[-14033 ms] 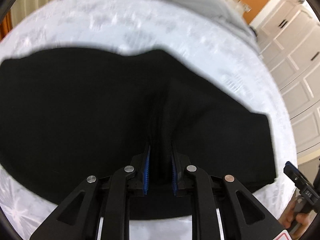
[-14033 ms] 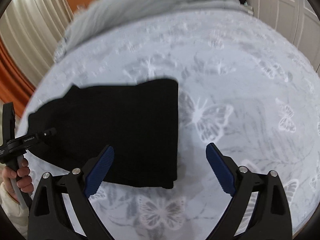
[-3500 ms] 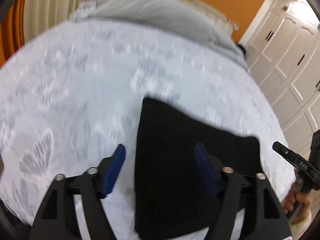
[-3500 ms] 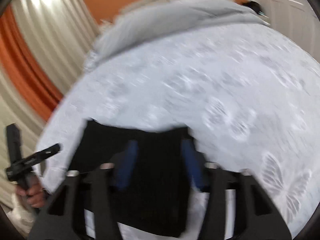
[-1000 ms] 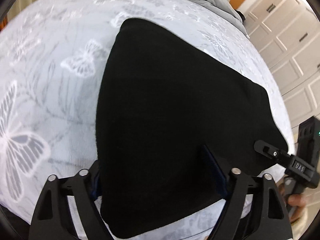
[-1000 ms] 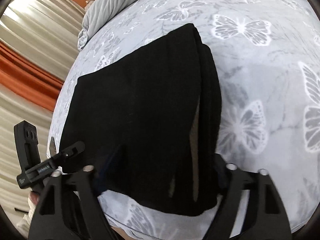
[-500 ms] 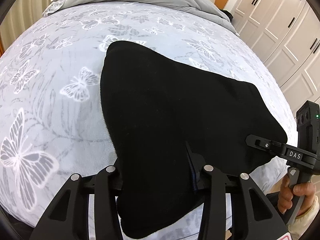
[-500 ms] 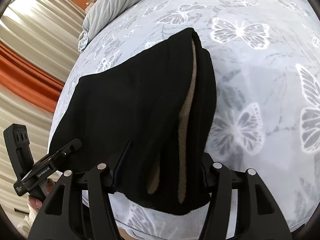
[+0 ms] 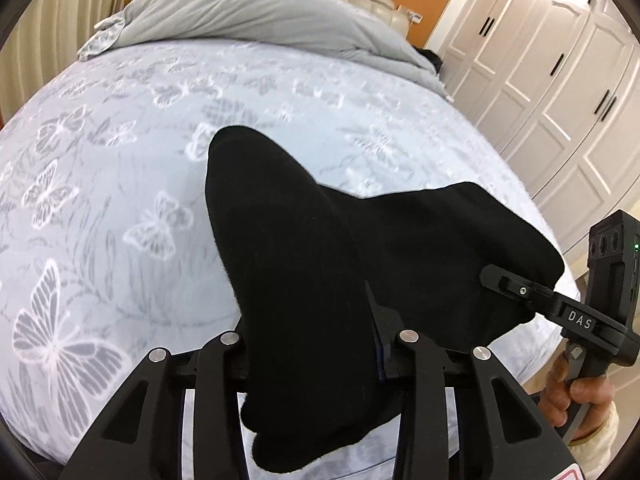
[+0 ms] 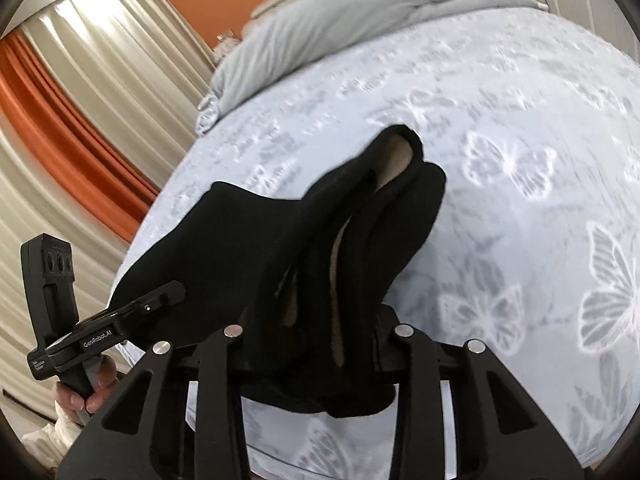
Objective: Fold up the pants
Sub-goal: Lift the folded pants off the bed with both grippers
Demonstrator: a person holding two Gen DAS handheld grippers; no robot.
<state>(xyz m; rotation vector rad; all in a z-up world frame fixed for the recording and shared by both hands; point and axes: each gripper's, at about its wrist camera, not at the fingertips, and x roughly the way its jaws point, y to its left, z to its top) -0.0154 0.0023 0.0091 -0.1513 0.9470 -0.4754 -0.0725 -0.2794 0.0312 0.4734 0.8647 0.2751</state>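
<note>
The folded black pants [image 9: 320, 248] hang lifted off the butterfly-print bed [image 9: 120, 168], held at their two near corners. My left gripper [image 9: 312, 344] is shut on the left corner; cloth bulges up between the fingers and droops below them. My right gripper [image 10: 316, 344] is shut on the right corner, where the tan lining [image 10: 396, 164] shows between the layers of the pants [image 10: 280, 240]. Each gripper also shows in the other's view: the right one [image 9: 532, 300] at the far right, the left one [image 10: 132, 316] at the far left.
A grey duvet [image 9: 248, 12] is heaped at the head of the bed against an orange wall. White wardrobe doors [image 9: 560, 80] stand to the right. Beige and orange curtains [image 10: 60, 120] hang on the left. The bed's near edge lies just below the grippers.
Both grippers have closed on the near corners of the pants and raised them. The near edge has come up off the bed and the cloth now sags between the grippers.
</note>
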